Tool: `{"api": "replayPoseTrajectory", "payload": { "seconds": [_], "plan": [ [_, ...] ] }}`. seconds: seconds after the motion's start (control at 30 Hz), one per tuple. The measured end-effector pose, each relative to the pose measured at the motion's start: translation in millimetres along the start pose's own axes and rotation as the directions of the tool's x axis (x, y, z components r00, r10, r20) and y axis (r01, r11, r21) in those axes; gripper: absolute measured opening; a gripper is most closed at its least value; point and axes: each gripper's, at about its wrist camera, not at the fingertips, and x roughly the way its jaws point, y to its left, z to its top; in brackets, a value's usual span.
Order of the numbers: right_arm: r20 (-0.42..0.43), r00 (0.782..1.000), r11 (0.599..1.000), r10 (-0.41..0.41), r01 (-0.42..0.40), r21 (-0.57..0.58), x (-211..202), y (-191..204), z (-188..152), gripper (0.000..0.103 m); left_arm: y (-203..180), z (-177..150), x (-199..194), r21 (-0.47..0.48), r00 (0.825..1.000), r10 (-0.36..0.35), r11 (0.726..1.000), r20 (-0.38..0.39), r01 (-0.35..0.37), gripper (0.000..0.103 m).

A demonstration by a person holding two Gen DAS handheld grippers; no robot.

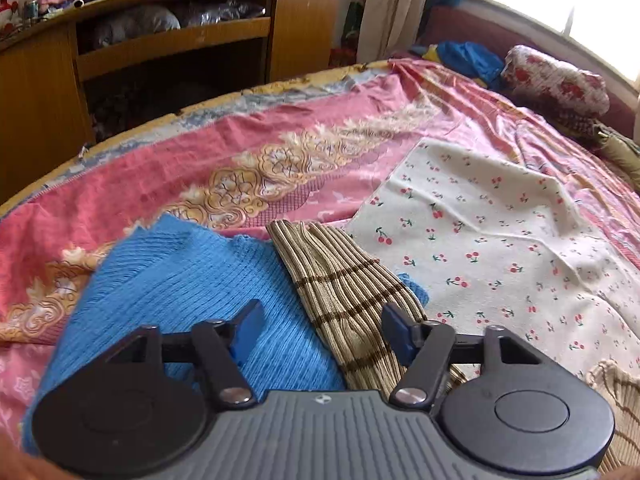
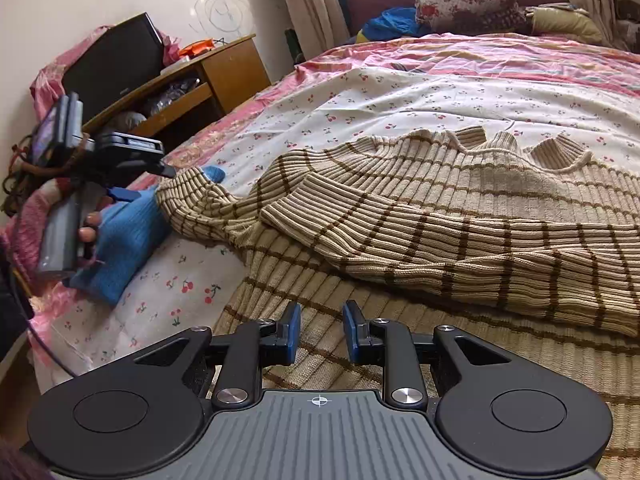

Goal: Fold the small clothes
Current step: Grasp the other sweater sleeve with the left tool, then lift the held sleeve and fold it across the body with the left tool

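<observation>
The beige striped sweater [image 2: 400,216] lies spread on the cherry-print sheet [image 2: 400,92] over the bed, one sleeve already folded across its body, so the fold seems partly done. The left tongs [image 1: 322,330] hover open over the other sleeve beside a blue knit garment [image 1: 192,276]; the right tongs [image 2: 320,330] stand parted and empty above the hem. Next, likely, the left must pinch that sleeve and carry it inward.

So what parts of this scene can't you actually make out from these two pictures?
- Blue knit garment: its near end is hidden behind the left gripper in the left wrist view.
- Striped beige sweater: cut off by the right edge in the right wrist view.
- Shelf contents in the wooden cabinet: too dark to identify.
</observation>
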Motion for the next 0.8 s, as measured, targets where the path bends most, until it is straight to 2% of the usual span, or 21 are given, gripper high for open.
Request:
{"api": "replayPoseTrajectory", "payload": {
  "seconds": [0.03, 0.07, 0.1, 0.13, 0.2, 0.37, 0.47, 0.53, 0.63, 0.7, 0.8],
  "plan": [
    [-0.001, 1.000, 1.000, 0.002, -0.002, 0.005, 0.4, -0.4, -0.3, 0.025, -1.1, 1.1, 2.8, 0.000, 1.000, 0.006, 1.000, -0.005, -0.006, 0.061],
    [-0.002, 1.000, 1.000, 0.004, -0.003, 0.010, 0.5, -0.8, -0.4, 0.025, -1.7, 2.6, 5.1, 0.000, 1.000, 0.005, 1.000, -0.005, -0.005, 0.054],
    [-0.002, 1.000, 1.000, 0.005, -0.004, 0.014, 0.6, -1.3, -0.5, 0.025, -2.1, 4.2, 7.2, -0.002, 1.000, 0.000, 1.000, -0.007, 0.000, 0.045],
    [-0.002, 1.000, 1.000, 0.005, -0.005, 0.015, 0.1, -1.4, -0.6, 0.025, -2.1, 5.3, 8.8, -0.013, 1.000, -0.007, 1.000, -0.011, 0.007, 0.040],
    [0.001, 1.000, 1.000, 0.004, -0.004, 0.018, -1.5, -2.0, -0.6, 0.025, -0.7, 7.6, 9.3, -0.041, 0.999, -0.032, 0.999, -0.013, 0.031, 0.021],
    [0.020, 1.000, 0.999, -0.001, 0.001, 0.035, -8.7, -6.8, 0.9, 0.025, -6.8, 9.1, -6.9, -0.028, 0.995, -0.096, 0.995, 0.021, 0.096, 0.018],
    [0.038, 0.999, 0.999, -0.002, 0.000, 0.052, -15.9, -9.9, 2.2, 0.025, -15.9, 7.9, -27.2, -0.015, 0.978, -0.205, 0.978, 0.038, 0.206, 0.018],
    [0.049, 0.999, 0.998, -0.002, -0.001, 0.061, -20.9, -11.4, 3.0, 0.025, -29.0, 5.0, -43.8, 0.013, 0.958, -0.282, 0.960, 0.046, 0.281, 0.017],
    [0.065, 0.998, 0.998, -0.011, 0.007, 0.065, -28.0, -13.4, 4.3, 0.025, -56.2, -5.9, -69.7, 0.073, 0.913, -0.407, 0.912, 0.028, 0.404, 0.017],
    [0.074, 0.997, 0.997, -0.019, 0.014, 0.073, -33.2, -15.9, 4.6, 0.025, -78.1, -19.0, -88.0, 0.130, 0.872, -0.489, 0.865, 0.002, 0.484, 0.017],
    [0.088, 0.995, 0.996, -0.038, 0.030, 0.088, -41.6, -21.9, 4.4, 0.025, -112.1, -48.4, -113.5, 0.214, 0.801, -0.597, 0.776, -0.056, 0.593, 0.017]
  ]
}}
